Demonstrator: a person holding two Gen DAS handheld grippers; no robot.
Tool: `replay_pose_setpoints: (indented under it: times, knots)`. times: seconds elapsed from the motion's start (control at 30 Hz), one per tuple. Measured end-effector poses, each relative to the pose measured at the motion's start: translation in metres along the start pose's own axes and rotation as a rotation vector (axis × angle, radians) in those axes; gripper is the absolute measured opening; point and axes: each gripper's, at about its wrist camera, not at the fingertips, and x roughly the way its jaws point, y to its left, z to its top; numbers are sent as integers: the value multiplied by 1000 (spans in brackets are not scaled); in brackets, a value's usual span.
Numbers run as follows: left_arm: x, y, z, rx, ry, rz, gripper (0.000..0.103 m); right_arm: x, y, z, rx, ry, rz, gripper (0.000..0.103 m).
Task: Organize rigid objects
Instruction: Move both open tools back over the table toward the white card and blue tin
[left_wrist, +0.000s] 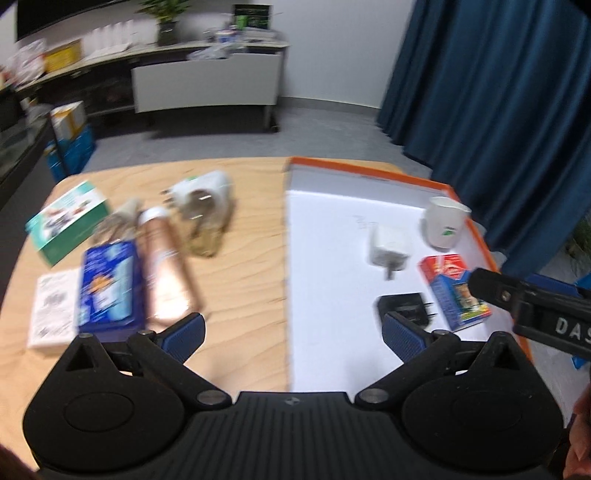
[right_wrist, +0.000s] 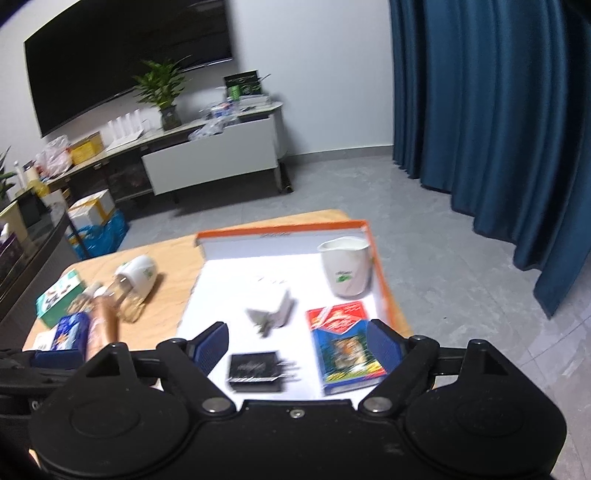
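Wooden tabletop (left_wrist: 240, 266) carries an orange-rimmed white tray (left_wrist: 325, 258) holding a paper cup (left_wrist: 445, 223), white charger (left_wrist: 388, 245), black adapter (right_wrist: 255, 371) and red-blue box (right_wrist: 343, 347). Left claw (left_wrist: 291, 332) and right claw (right_wrist: 299, 347) both gape, released, grasping nothing.

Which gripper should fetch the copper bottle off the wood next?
Left, probably. The left gripper is open with the copper bottle just past its left finger; the right gripper hangs over the white tray.

White adapter (right_wrist: 275, 318) smeared by blur; box lettering (left_wrist: 51, 310) unreadable
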Motion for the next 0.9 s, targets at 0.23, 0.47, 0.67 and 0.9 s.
replay_pose_setpoints:
  times: [0.23,0.47,0.67,0.9]
  knots:
    - [-18,44,-9,-91,-25,59,103,-1,39,-8,-71,26,59,96]
    - [-29,76,-19,-146,-28,115,103,2,77,-18,-134,53,111,96]
    - [-40,98,-27,-179,-43,141,103,5,106,-26,-193,72,153,96]
    - [-39,134,-34,-256,-42,205,103,3,115,-30,-230,77,167,96]
